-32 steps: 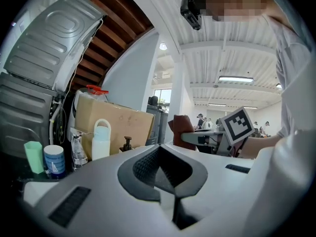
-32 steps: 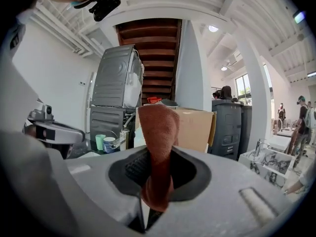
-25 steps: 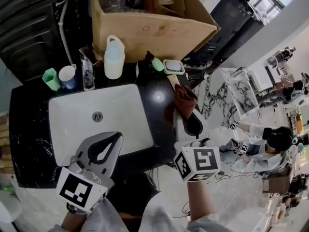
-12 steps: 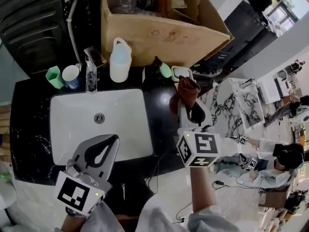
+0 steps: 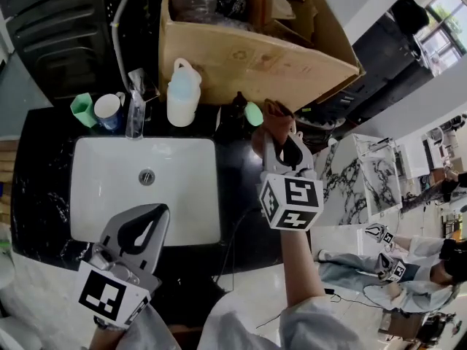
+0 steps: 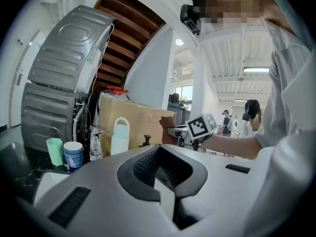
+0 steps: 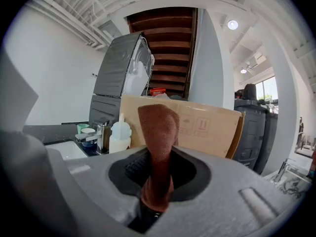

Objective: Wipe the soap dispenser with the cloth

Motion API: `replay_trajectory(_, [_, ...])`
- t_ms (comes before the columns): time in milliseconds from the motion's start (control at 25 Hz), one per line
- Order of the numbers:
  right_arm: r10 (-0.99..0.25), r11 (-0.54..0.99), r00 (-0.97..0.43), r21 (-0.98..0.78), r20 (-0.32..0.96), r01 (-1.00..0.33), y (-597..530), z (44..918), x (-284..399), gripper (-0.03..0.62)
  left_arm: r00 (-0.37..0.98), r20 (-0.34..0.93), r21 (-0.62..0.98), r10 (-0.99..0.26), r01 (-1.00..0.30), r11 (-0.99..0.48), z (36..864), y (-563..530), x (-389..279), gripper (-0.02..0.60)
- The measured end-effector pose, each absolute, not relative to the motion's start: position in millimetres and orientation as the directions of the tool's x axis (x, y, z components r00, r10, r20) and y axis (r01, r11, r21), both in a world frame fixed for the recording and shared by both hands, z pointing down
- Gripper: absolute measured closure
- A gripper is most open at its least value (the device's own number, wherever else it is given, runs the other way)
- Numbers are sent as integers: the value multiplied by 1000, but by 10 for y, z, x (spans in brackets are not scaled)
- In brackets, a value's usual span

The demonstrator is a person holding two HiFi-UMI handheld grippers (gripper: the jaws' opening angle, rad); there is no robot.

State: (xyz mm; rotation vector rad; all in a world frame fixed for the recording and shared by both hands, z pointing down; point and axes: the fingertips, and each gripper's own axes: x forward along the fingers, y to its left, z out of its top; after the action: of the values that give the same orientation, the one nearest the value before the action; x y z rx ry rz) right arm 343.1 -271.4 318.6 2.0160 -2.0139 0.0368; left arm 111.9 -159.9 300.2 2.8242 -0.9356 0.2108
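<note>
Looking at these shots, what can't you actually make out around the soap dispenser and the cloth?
Soap dispenser: in the head view its dark body blends into the black counter; it is missing from the right gripper view, where the cloth fills the middle.
Cloth-to-dispenser contact: the head view shows them near each other from above only; cannot tell.
Cardboard box contents: cut off by the head view's top edge.

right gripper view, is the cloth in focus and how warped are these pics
Right gripper view: strong fisheye with black corners; the cloth is fairly sharp, the ceiling lamp glares. Left gripper view: same bending, the far window is washed out. Head view: milder bending, the white sink is bright with little detail.
</note>
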Motion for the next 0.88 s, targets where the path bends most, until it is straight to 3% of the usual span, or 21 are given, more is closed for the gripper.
replay_trajectory(880, [-950, 197, -113, 280, 290, -940, -3524, 3572, 3440, 519, 673, 206, 97, -710, -736, -670, 3033, -1615, 1249, 578])
